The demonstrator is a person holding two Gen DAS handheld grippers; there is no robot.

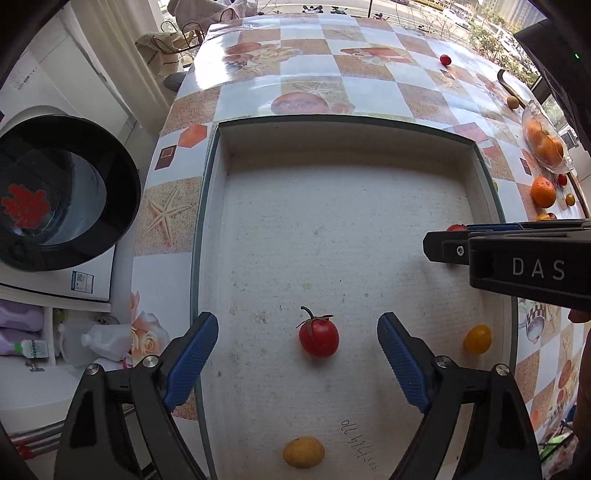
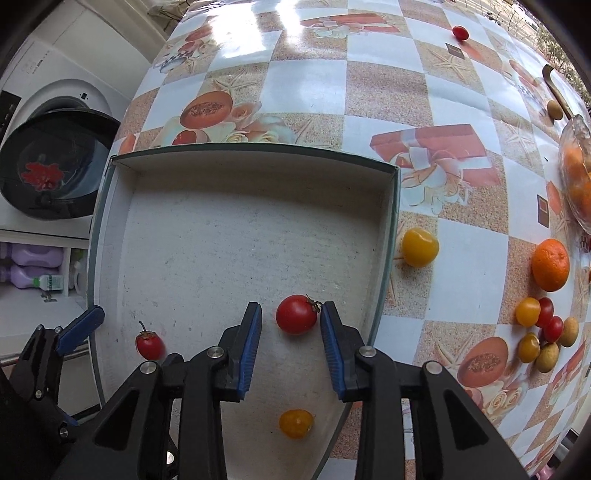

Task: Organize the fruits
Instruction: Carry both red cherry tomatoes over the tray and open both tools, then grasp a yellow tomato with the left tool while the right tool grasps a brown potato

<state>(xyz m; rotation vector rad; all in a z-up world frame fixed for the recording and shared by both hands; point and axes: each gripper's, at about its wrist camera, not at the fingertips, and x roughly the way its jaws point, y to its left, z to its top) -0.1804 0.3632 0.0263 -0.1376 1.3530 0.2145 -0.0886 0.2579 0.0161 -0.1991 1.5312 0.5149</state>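
A shallow white box (image 1: 343, 147) (image 2: 258, 166) lies on the patterned table. My left gripper (image 1: 297, 332) is open, and a stemmed red tomato (image 1: 318, 336) (image 2: 149, 344) lies on the box floor between its fingers. My right gripper (image 2: 291, 317) is open around a second red tomato (image 2: 296, 314) lying in the box; whether the pads touch it I cannot tell. Yellow tomatoes (image 1: 303, 452) (image 2: 296, 423) lie in the box near me. The right gripper's body (image 1: 517, 258) reaches in from the right.
A yellow tomato (image 2: 420, 246) lies just right of the box. An orange (image 2: 550, 264) and several small tomatoes and fruits (image 2: 543, 332) sit at the right. A glass bowl of oranges (image 2: 576, 177) stands far right. A lone red tomato (image 2: 460, 32) lies far back. A washer door (image 1: 55, 192) hangs open at left.
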